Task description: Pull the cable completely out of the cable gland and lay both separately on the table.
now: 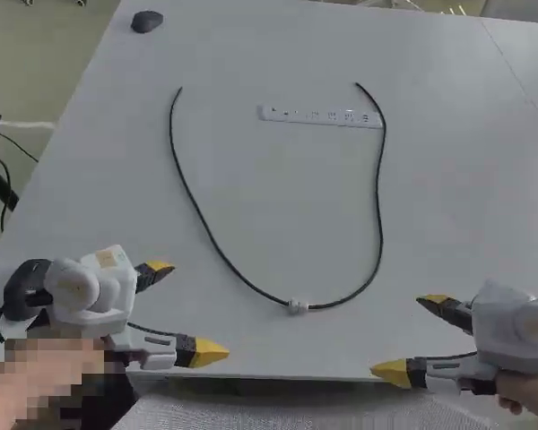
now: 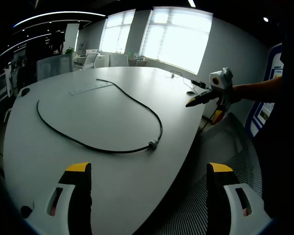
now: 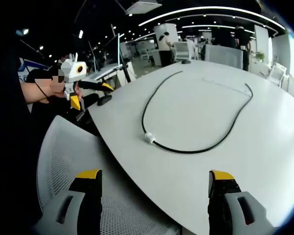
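Cable: black, lying in a U-loop on white table; threaded through cable gland at the loop's 6 o'clock, near the front edge; power strip at 12 o'clock; left gripper at the gland's 8 o'clock, right gripper at 4 o'clock; both jaws spread wide, holding nothing.

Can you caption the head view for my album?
Left gripper and right gripper, both open, flank a black cable threaded through a white cable gland on the table.
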Demonstrator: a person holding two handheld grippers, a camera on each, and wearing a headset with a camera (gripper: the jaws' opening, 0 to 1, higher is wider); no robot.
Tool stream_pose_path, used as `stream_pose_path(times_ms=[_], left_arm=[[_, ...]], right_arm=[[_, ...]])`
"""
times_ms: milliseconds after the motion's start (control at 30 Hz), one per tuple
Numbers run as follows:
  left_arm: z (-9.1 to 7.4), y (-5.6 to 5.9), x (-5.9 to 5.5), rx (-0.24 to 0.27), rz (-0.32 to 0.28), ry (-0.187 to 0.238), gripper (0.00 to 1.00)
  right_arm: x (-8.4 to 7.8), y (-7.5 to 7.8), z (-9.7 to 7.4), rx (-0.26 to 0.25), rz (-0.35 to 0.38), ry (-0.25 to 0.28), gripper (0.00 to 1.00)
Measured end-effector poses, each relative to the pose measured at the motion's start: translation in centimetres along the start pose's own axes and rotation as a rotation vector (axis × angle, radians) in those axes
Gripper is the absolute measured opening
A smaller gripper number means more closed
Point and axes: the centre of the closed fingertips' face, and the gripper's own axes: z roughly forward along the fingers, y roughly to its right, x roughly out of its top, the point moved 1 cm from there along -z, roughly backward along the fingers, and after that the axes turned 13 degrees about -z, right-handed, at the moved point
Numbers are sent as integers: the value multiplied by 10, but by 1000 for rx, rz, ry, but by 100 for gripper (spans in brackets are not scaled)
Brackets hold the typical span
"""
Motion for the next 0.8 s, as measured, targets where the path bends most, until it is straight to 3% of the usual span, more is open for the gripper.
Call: stream_pose_path(times_ms=[333, 433, 533, 800], left_arm=[[1, -4, -10, 2, 10, -39, 98], [1, -4, -10, 4, 4, -38, 98], [1, -4, -11, 1, -2, -51, 95], [4, -6, -5, 7, -5, -42, 97]], right_arm=[[-2, 0, 2, -3, -46, -33, 88], [-5, -2, 5, -2, -73, -54, 88], [-5, -4, 6, -1, -69, -49, 89], [-1, -6, 11, 23, -72, -48, 88]])
